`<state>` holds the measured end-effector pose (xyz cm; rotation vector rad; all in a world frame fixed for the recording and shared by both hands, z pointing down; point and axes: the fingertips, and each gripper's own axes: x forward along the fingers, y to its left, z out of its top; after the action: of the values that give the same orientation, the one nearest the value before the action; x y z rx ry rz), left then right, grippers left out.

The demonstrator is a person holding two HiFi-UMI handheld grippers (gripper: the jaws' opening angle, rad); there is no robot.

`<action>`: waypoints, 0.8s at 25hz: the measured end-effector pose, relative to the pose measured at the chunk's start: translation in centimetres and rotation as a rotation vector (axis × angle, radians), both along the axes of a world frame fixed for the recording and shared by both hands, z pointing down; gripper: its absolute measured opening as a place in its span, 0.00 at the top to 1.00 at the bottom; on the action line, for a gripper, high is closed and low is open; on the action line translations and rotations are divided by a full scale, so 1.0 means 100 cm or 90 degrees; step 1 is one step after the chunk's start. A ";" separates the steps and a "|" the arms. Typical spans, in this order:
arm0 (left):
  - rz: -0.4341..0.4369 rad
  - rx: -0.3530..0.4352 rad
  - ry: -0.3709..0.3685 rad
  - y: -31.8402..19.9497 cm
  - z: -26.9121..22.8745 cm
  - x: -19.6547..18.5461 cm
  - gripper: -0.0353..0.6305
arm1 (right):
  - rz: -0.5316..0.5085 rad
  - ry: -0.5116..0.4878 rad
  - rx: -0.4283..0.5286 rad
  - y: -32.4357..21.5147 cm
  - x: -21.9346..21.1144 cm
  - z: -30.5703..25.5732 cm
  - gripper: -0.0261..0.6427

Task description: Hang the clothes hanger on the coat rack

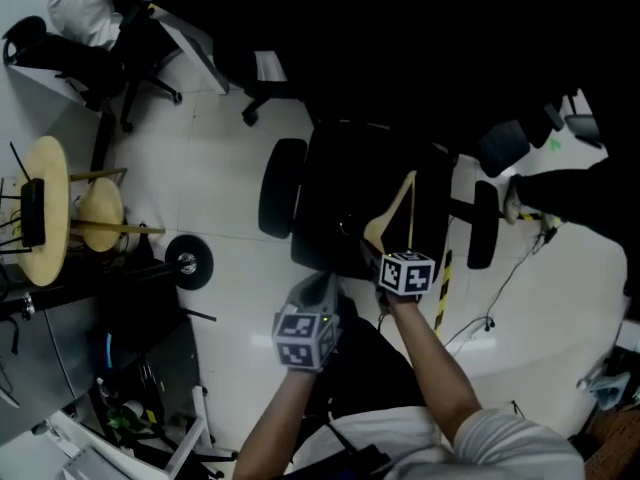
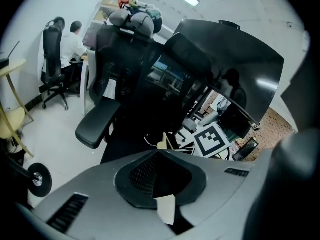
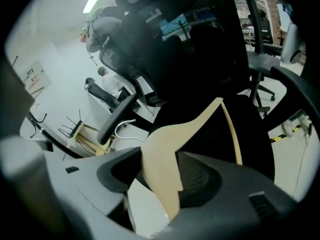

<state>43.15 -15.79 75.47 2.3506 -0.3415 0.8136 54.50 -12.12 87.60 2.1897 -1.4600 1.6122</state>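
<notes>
My right gripper (image 1: 383,253) (image 3: 162,174) is shut on the pale wooden clothes hanger (image 1: 398,203) (image 3: 200,119), close to its neck. The hanger is held up over the seat of a black office chair (image 1: 350,198), one arm reaching away and its wire hook (image 3: 125,129) pointing left. My left gripper (image 1: 318,290) (image 2: 160,179) hangs beside it, just short of the hanger's neck (image 2: 162,145). Its dark pads merge, so the gap between them is unclear. The pale wooden coat rack (image 1: 45,208) (image 3: 80,134) stands at the far left.
A person in white (image 1: 90,8) (image 2: 70,44) sits at a desk beyond. A black disc on a stand (image 1: 188,260) lies between the rack and the chair. Cables (image 1: 500,298) and striped tape (image 1: 442,288) lie on the white floor at right.
</notes>
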 end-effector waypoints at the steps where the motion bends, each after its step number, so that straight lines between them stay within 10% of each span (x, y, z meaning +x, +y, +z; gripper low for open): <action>1: -0.003 0.010 0.007 0.001 -0.009 -0.007 0.95 | 0.001 -0.004 0.016 -0.001 -0.006 -0.015 0.58; 20: -0.191 0.230 0.147 -0.033 -0.261 -0.220 0.95 | -0.134 -0.034 0.356 -0.074 -0.192 -0.336 0.58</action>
<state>21.17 -19.14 49.36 2.6013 -0.7718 0.3541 35.34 -19.48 54.02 2.1323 -2.2925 1.3162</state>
